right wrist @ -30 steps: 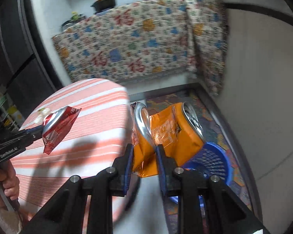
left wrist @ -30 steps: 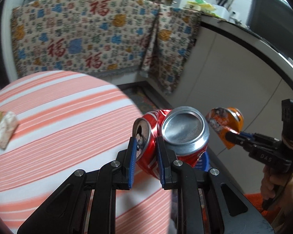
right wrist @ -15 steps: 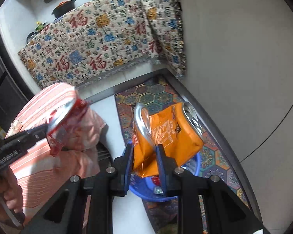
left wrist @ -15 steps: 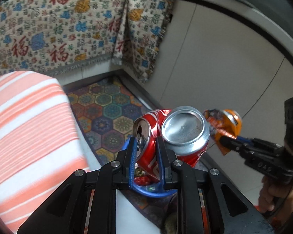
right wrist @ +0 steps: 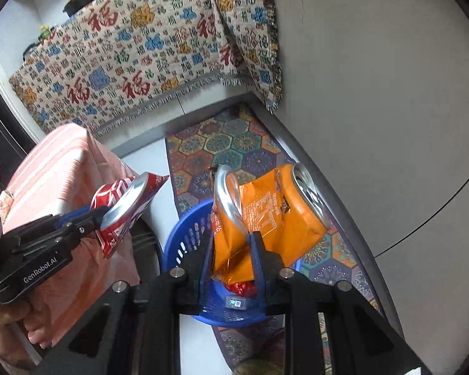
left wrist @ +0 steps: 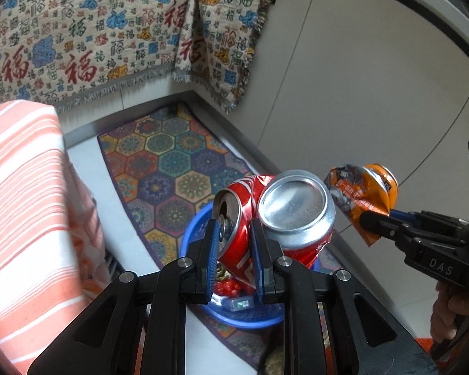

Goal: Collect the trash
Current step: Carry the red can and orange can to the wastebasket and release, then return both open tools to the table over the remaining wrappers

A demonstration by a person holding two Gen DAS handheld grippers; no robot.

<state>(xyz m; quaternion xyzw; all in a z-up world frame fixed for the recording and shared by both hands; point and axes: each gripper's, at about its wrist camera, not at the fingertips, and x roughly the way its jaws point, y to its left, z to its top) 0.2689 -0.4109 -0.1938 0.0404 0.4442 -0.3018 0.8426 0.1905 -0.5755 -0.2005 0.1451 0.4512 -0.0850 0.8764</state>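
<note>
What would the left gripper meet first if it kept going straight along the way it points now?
Most likely the blue basket on the floor: the left gripper, shut on the crushed red can, points steeply down at it. Depth is unclear, so the can may arrive first.

Pale floor (left wrist: 87, 162) carries a patterned rug (left wrist: 159, 159); blue basket (right wrist: 184, 237) atop it.

Both views are evenly lit by soft, diffuse light; no hard shadows are cast. Strong fisheye bending is seen, with black vignetting at the corners. Bright glare is reflected off the silver base of the red can (left wrist: 297, 201). The striped tablecloth (left wrist: 22, 193) is smeared by motion blur near the edge.
</note>
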